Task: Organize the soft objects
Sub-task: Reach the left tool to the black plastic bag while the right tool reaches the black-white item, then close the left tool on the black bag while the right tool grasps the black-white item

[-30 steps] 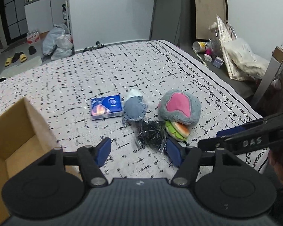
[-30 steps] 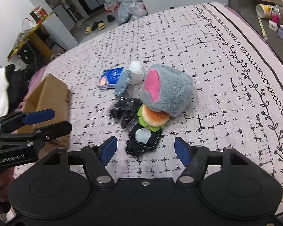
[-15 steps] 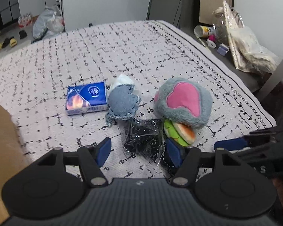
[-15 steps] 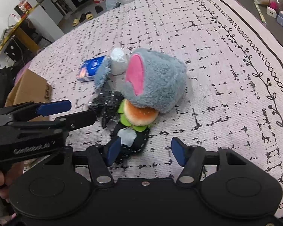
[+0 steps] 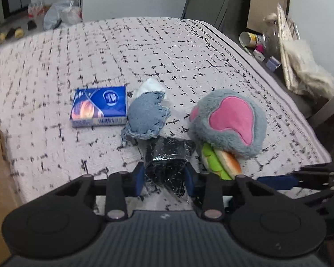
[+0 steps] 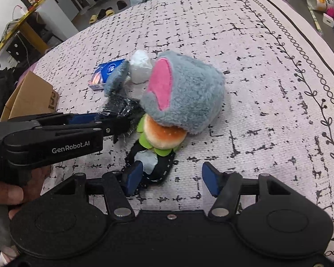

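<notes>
While my left hand-held gripper (image 5: 164, 175) sits low over the bed (image 5: 55, 66), the crinkly black plastic-wrapped bundle (image 5: 167, 155) lies straight ahead of it, its near end already between the two blue pads. The pads stand at a middling gap, right against the wrapper's sides; I cannot tell whether they are pressing it yet or only bracketing it. From my right wrist view the same left fingers reach in from the left and end at that black bundle (image 6: 120, 111), so this is plainly the left hand's piece.

The bundle's longer run points away from me, toward the blue denim piece (image 5: 144, 118) just beyond it, with a white wad (image 5: 151, 86) behind that and the blue tissue pack (image 5: 99, 105) to the left. To the right, touching or nearly so, is the burger plush (image 5: 220, 160), tucked under the grey-and-pink plush paw (image 5: 229, 122).

My right hand-held gripper (image 6: 171, 175) is spread wide and holds nothing. Its left pad rests by the black stitched piece with a pale patch (image 6: 151, 162) that sticks out toward me from under the burger plush (image 6: 162, 135); its right pad is over bare bedspread.

I judge the next thing is a straight pinch across the bundle's short width, then a carry left to the cardboard box (image 6: 29, 98), which is well apart on that side. The slick wrapper may slip or drag the denim along.
</notes>
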Available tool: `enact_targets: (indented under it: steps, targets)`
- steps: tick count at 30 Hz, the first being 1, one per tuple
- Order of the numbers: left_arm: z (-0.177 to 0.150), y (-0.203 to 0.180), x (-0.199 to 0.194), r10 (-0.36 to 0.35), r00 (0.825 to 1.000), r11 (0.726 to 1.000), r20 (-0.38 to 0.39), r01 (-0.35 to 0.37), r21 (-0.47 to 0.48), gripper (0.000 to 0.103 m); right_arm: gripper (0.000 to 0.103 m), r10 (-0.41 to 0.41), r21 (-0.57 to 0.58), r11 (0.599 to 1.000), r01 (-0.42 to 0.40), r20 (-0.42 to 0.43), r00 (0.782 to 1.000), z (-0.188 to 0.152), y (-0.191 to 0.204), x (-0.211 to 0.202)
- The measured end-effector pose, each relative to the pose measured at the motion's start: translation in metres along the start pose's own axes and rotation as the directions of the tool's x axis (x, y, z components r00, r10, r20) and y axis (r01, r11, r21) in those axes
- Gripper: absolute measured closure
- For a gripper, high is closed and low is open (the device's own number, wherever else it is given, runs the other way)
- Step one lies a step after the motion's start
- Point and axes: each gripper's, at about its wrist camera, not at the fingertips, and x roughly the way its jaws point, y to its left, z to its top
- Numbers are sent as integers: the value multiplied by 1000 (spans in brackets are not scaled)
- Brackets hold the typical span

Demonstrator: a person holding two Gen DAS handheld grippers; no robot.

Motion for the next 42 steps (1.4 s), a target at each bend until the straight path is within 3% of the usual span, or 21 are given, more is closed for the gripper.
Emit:
enact_targets:
  steps: [9,12,17,29,42]
  targets:
    - [-6,4,-29,5,999,1000,46,-5,2,74,43,19,-30,999,-19,-8,1000,-3,24,16]
    - [-6,6,-38,6,998,1000,62,-6,-4,74,43,-10,-30,1000,10,4,1000,-6,30,24]
    - [-7,8,-52,6,996,1000,90,-5,-9,74,63,-102,-78,992,104,30,994,-13,43,25]
    - [-12,14,-84,-6,986,1000,164,7,-7,74,66,-67,-2,998,67,68,995,-12,34,-19]
    - [-19,20,-130,-8,972,1000,236,3,23,75,66,-19,-77,996,34,181,983,-2,70,-62]
